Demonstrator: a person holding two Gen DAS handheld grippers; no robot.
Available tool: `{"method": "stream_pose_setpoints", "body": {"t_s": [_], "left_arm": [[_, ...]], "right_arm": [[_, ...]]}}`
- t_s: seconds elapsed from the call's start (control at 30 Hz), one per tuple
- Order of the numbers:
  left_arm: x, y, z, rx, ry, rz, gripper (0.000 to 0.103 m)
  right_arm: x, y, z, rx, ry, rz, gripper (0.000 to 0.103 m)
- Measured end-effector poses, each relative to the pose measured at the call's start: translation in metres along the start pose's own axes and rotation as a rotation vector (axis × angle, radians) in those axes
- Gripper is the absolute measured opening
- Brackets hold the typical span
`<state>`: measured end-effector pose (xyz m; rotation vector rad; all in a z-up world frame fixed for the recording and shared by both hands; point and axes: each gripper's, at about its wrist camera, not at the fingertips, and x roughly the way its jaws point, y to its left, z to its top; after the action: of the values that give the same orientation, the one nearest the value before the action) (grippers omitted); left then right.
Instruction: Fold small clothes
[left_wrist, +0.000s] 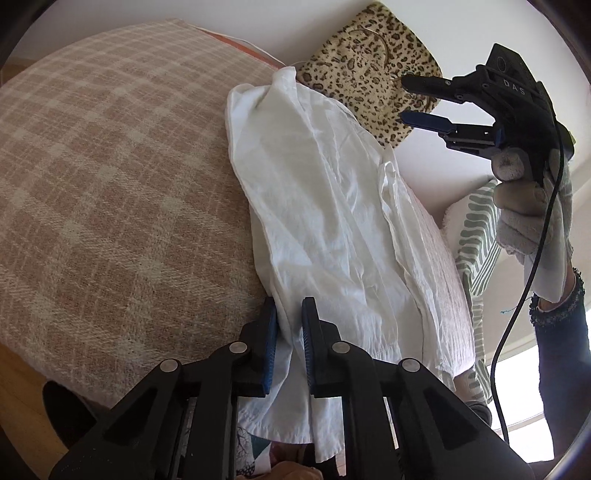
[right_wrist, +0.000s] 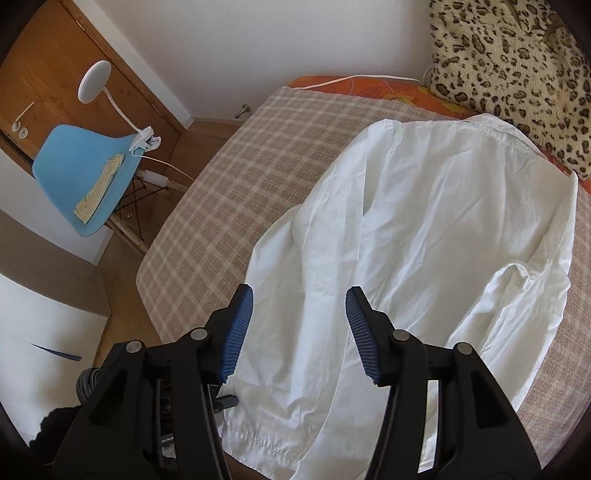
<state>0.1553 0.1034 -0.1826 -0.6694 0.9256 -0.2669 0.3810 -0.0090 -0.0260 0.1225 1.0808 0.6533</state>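
A white shirt (left_wrist: 325, 206) lies on the checked beige bedcover (left_wrist: 110, 177), its hem hanging over the near edge. My left gripper (left_wrist: 290, 328) is shut on the shirt's hem edge, cloth pinched between the blue pads. My right gripper (left_wrist: 417, 101) shows in the left wrist view, held in a gloved hand up in the air to the right, jaws apart and empty. In the right wrist view my right gripper (right_wrist: 299, 325) is open above the shirt (right_wrist: 424, 236), which lies spread with its collar toward the far end.
A leopard-print pillow (right_wrist: 517, 66) lies at the head of the bed. A blue chair (right_wrist: 81, 173) with a folded beige cloth and a clipped white lamp (right_wrist: 94, 83) stands left of the bed by a wooden door. A striped green cloth (left_wrist: 476, 236) hangs at right.
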Motion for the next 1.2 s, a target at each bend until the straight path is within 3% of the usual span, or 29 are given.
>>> {"method": "stream_pose_setpoints", "body": {"t_s": [0.23, 0.37, 0.57, 0.73, 0.77, 0.9, 1.2], "left_arm": [[-0.005, -0.010, 0.000, 0.056, -0.035, -0.016, 0.004], [-0.003, -0.012, 0.000, 0.059, -0.039, -0.027, 0.004], [-0.003, -0.023, 0.001, 0.107, -0.048, -0.041, 0.003], [-0.002, -0.025, 0.001, 0.118, -0.045, -0.046, 0.003], [-0.002, -0.026, 0.001, 0.124, -0.048, -0.044, 0.003], [-0.004, -0.036, -0.004, 0.173, -0.058, -0.036, 0.003], [0.000, -0.068, -0.007, 0.261, -0.072, -0.046, 0.002]], "right_arm": [[0.082, 0.017, 0.058, 0.091, 0.123, -0.012, 0.055], [0.126, 0.034, 0.078, 0.073, 0.179, -0.098, 0.055], [0.173, 0.048, 0.090, -0.021, 0.270, -0.312, 0.055], [0.192, 0.048, 0.090, -0.069, 0.303, -0.396, 0.055], [0.194, 0.048, 0.089, -0.078, 0.304, -0.412, 0.051], [0.187, 0.042, 0.081, -0.100, 0.277, -0.432, 0.015], [0.091, -0.013, 0.068, 0.043, 0.087, -0.252, 0.010]]}}
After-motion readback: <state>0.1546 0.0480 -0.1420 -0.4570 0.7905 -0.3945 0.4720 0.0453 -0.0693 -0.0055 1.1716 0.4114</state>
